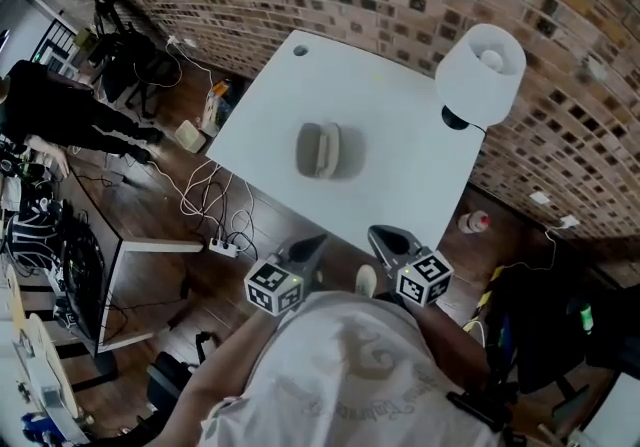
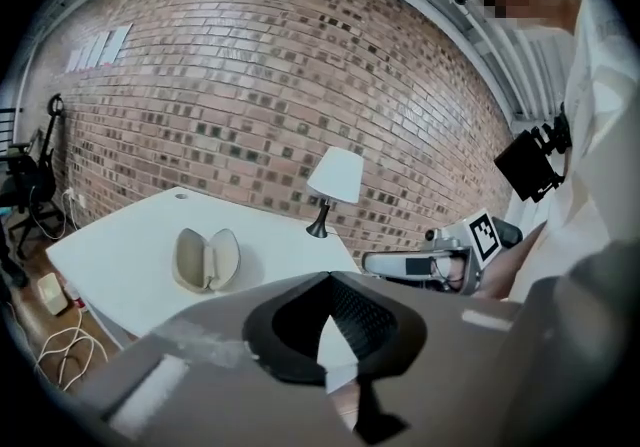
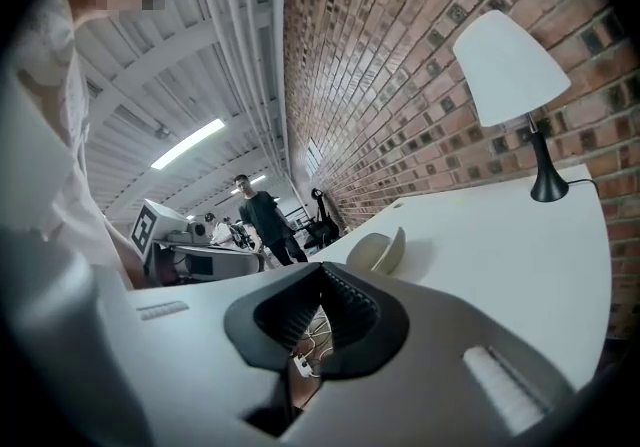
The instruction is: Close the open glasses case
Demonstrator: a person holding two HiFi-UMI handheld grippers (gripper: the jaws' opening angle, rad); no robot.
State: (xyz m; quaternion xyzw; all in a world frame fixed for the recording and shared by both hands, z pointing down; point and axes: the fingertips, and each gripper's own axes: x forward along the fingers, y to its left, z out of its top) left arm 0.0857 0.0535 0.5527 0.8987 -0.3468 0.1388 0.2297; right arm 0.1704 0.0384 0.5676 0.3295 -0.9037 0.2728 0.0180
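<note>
The jaws of my left gripper [image 2: 328, 277] are together, tip against tip, with nothing between them. The jaws of my right gripper [image 3: 322, 267] are the same: closed and empty. From the head view, both sit close in front of my chest, with the left gripper [image 1: 316, 243] and the right gripper [image 1: 382, 233] side by side just off the near edge of the white tabletop [image 1: 400, 135], each pointing towards it. Neither touches the tabletop.

The glasses case [image 1: 320, 150] lies near the middle of the tabletop, well apart from both grippers. It is open, its two pale shells spread with the hollow insides showing. In the left gripper view, the case [image 2: 206, 259] lies ahead and to the left. In the right gripper view, the case [image 3: 378, 250] is just above the jaw tips, with one shell raised.

A white-shaded lamp [image 1: 480, 70] stands at the far corner by the brick wall [image 1: 560, 25]. Cables [image 1: 210, 197] trail over the floor to the left of the tabletop, and a person in dark clothes [image 3: 262, 220] stands beyond.
</note>
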